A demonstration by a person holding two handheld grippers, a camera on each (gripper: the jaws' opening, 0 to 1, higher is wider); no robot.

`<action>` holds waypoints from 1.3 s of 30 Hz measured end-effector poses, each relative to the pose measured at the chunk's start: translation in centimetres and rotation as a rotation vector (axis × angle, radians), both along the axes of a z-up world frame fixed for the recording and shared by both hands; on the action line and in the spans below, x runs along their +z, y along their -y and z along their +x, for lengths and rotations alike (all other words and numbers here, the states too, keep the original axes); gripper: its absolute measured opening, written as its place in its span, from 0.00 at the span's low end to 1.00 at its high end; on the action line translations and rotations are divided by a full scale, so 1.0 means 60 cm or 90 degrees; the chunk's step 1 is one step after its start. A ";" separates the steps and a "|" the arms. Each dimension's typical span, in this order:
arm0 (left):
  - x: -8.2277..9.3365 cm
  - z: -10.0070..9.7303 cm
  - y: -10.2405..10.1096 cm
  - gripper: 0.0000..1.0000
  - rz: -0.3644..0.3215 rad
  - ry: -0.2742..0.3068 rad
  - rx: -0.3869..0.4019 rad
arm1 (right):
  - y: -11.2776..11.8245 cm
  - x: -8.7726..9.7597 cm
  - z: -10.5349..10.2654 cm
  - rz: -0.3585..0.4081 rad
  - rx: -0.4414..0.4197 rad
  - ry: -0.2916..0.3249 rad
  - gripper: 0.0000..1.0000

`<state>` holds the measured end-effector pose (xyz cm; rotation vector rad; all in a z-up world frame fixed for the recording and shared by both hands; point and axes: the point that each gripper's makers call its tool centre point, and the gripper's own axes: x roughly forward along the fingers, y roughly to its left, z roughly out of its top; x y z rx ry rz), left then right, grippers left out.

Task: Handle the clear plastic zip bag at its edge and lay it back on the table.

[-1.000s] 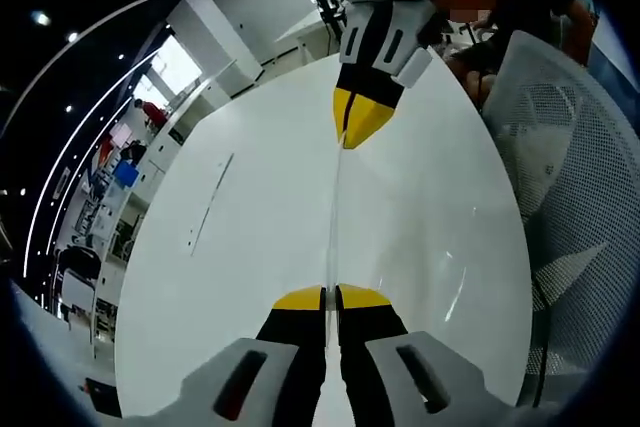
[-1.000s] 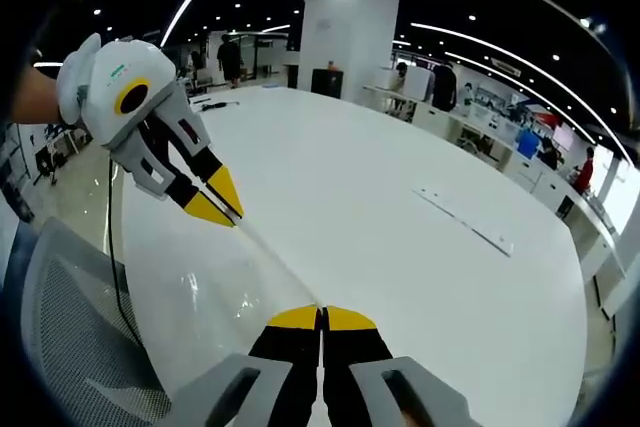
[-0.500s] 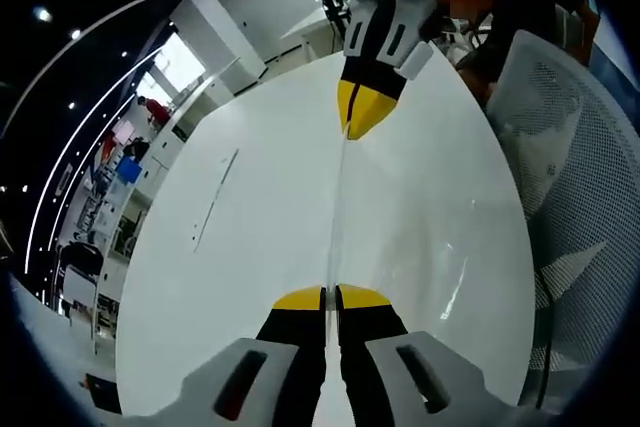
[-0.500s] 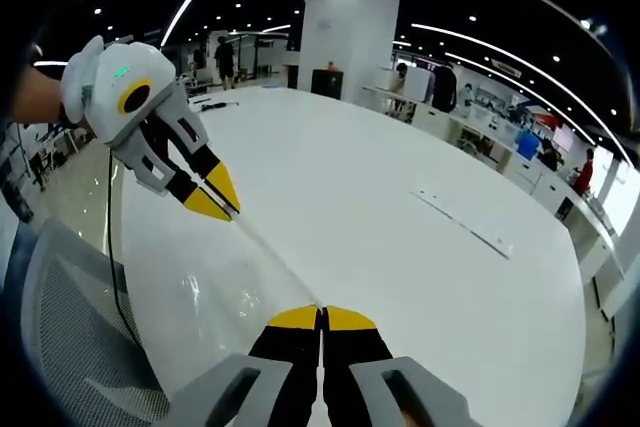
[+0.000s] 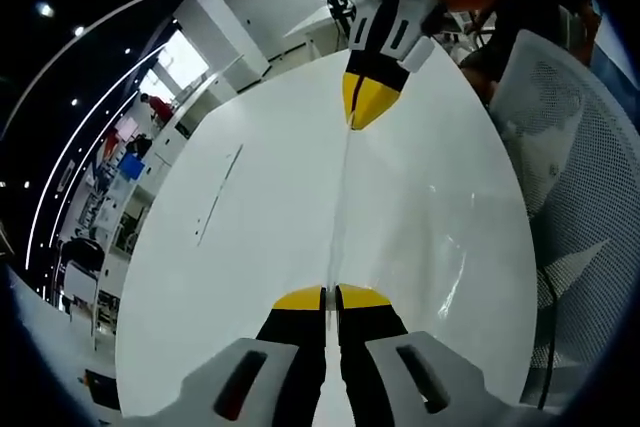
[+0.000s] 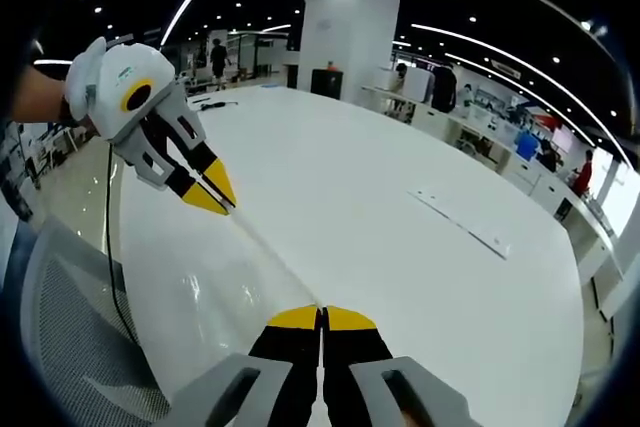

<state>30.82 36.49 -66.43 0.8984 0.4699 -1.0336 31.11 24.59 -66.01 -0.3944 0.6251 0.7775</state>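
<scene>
**Clear bag stretched between two grippers**

Clear plastic zip bag [image 5: 338, 217] hangs taut above the white table [image 5: 250, 247], and we see it edge-on as a thin line. In the left gripper view our left gripper [image 5: 330, 298] has its yellow tips pressed together on the near end, while the right gripper [image 5: 365, 112] at 12 o'clock pinches the far end. In the right gripper view the left gripper [image 6: 212, 197] sits at 10 o'clock. A mesh chair [image 5: 570, 177] stands at 3 o'clock; the film seems to droop toward it.

White table [image 6: 400, 177], mesh chair [image 5: 560, 147], ceiling light strips [image 6: 500, 42].
</scene>
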 end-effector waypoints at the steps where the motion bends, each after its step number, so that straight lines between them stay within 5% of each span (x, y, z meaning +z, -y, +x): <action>1: -0.001 0.001 -0.002 0.00 0.001 0.000 0.001 | 0.001 0.000 0.001 -0.002 -0.001 0.000 0.00; 17: 0.002 0.011 -0.003 0.00 0.012 0.011 0.016 | 0.002 0.009 0.019 0.020 -0.024 -0.003 0.00; 23: 0.000 0.014 -0.015 0.00 0.017 0.016 0.041 | 0.007 0.044 0.033 0.063 -0.069 0.019 0.09; 32: 0.008 0.029 -0.016 0.00 0.014 0.033 0.089 | -0.049 0.064 0.025 0.169 -0.126 -0.038 0.14; 39: 0.008 0.028 -0.016 0.00 0.011 0.034 0.101 | -0.091 0.034 0.016 0.222 -0.151 -0.101 0.14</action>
